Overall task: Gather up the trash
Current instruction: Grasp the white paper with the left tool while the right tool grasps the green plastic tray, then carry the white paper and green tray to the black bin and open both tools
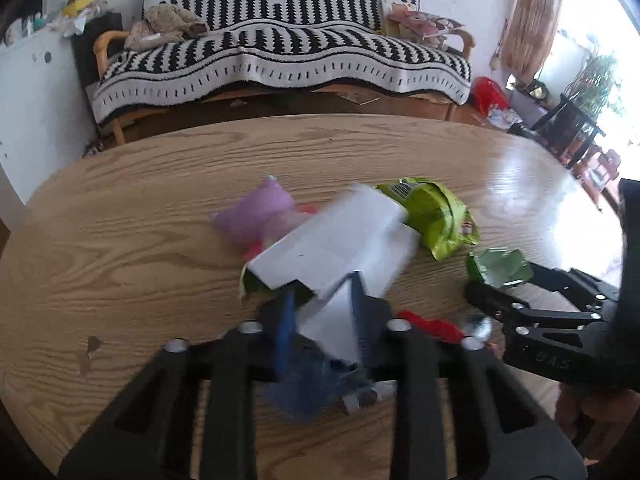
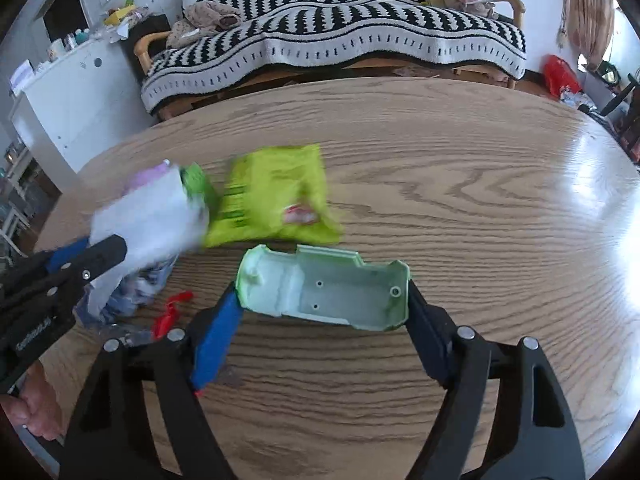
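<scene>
My left gripper (image 1: 320, 300) is shut on a white carton (image 1: 332, 248) and holds it above the wooden table (image 1: 140, 240); the carton also shows in the right wrist view (image 2: 148, 216). My right gripper (image 2: 324, 304) is shut on a pale green plastic shell (image 2: 328, 292), gripped at both ends; the shell also shows in the left wrist view (image 1: 500, 266). A lime green snack bag (image 2: 276, 196) lies beyond it. A pink wrapper (image 1: 256, 216), a red scrap (image 2: 172, 312) and crumpled blue-grey wrappers (image 2: 136, 292) lie near the left gripper.
A sofa with a black-and-white blanket (image 1: 280, 52) stands behind the table. A white cabinet (image 2: 68, 100) is at the left. A red bag (image 1: 488, 94) and dark chairs (image 1: 568, 128) are at the right by the window.
</scene>
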A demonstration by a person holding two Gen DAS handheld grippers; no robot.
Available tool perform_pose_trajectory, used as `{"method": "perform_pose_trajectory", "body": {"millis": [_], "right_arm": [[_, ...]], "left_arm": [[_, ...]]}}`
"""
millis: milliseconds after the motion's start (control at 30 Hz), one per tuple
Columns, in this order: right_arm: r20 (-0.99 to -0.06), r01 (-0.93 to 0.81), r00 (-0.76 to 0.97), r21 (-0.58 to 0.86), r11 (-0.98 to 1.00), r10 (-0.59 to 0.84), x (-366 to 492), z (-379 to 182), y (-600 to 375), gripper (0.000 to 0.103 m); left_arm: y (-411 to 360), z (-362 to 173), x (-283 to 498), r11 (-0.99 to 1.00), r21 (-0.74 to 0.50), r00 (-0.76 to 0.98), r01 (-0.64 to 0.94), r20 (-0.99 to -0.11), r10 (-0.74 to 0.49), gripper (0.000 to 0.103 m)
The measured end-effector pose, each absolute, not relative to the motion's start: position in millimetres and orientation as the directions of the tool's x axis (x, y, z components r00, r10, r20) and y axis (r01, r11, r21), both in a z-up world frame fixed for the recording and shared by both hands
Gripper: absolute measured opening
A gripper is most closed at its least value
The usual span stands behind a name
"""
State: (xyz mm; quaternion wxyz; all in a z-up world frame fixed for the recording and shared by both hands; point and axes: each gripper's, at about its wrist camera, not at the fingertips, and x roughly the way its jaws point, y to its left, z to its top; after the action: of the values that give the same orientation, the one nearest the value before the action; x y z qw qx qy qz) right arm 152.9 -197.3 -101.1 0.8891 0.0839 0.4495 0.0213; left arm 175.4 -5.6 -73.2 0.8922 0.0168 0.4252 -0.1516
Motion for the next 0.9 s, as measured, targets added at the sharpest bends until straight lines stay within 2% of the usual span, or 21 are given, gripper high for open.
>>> {"method": "perform_pose_trajectory", "body": {"millis": [33,100,167,300,467,900], "right_arm": [[-0.793,0.035,0.598,0.164,0.986,0.111,151,-99,-197,0.076],[-0.789,0.03,0.604,0.166,0.986,0.114,147,-96,-198,0.076],[-0.78,0.032,0.615,0.174,0.984,0.118,142,-90,-202,0.076],[-0.76,0.033,0.638,0.19,0.981,0.126,130,-74,-208,0.076],[-0.739,0.033,0.66,0.204,0.978,0.132,111,-53,-223,0.076],[-0.734,0.074,0.675,0.174,0.982,0.079,41,-25,-281,0.076]], "left_arm": [[-5,-71,173,0.952,-0.105,0.592,0.288,-0.762,-0.263,0.015],[-5,-67,169,0.946,-0.125,0.587,0.299,-0.757,-0.286,0.004],[-6,-61,163,0.951,-0.097,0.607,0.294,-0.75,-0.264,0.001],[-2,-47,155,0.948,-0.137,0.614,0.288,-0.733,-0.292,0.001],[-7,-26,137,0.953,-0.124,0.648,0.278,-0.708,-0.281,0.001],[-55,-15,99,0.955,-0.059,0.655,0.292,-0.716,-0.244,0.001]]}}
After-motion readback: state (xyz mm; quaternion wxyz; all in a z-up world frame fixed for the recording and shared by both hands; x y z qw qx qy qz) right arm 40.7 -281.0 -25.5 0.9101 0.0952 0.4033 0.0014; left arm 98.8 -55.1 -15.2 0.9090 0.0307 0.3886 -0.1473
